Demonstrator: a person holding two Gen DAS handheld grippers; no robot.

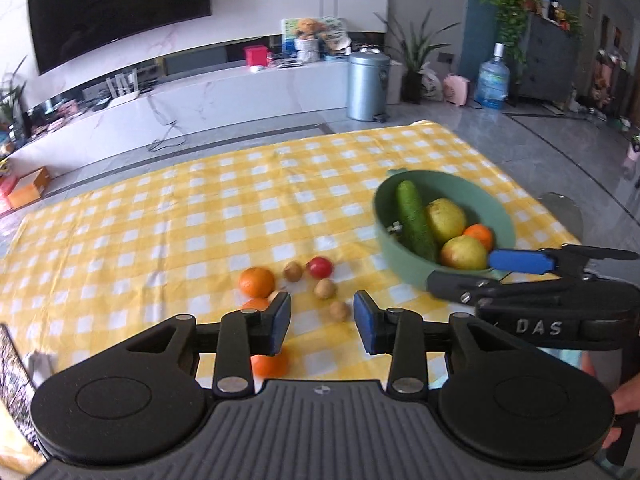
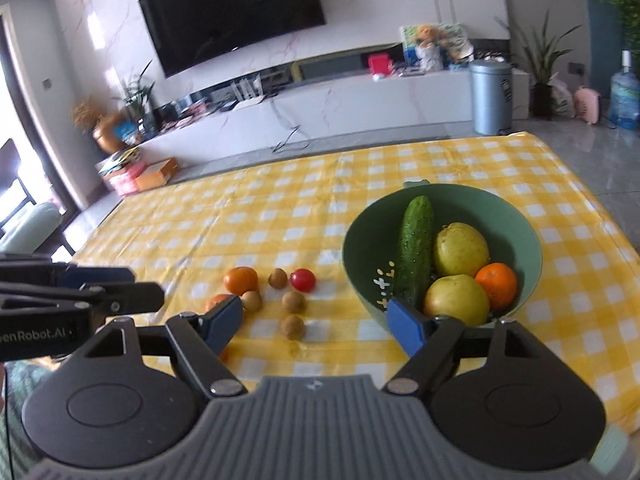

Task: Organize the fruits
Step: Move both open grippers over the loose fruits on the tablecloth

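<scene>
A green bowl (image 1: 408, 270) (image 2: 354, 240) stands on the yellow checked cloth and holds a cucumber (image 1: 414, 216) (image 2: 416, 252), two yellow pears (image 1: 446, 220) (image 2: 460, 248) and a small orange (image 1: 479, 235) (image 2: 497, 284). Left of the bowl, loose on the cloth, lie an orange (image 1: 257, 281) (image 2: 240, 280), a red tomato (image 1: 320, 267) (image 2: 303, 280) and several small brown fruits (image 1: 325, 289) (image 2: 294, 302). More oranges are half hidden behind my fingers. My left gripper (image 1: 322, 320) is open above the near fruits, holding nothing. My right gripper (image 2: 316, 322) is open wide and empty, near the bowl's front rim.
The table's far and right edges drop to a grey floor. Beyond stand a low white TV cabinet, a grey bin (image 1: 367, 86), a plant and a water bottle (image 1: 492, 80). Each gripper shows at the side of the other's view. Bare cloth stretches left of and behind the fruits.
</scene>
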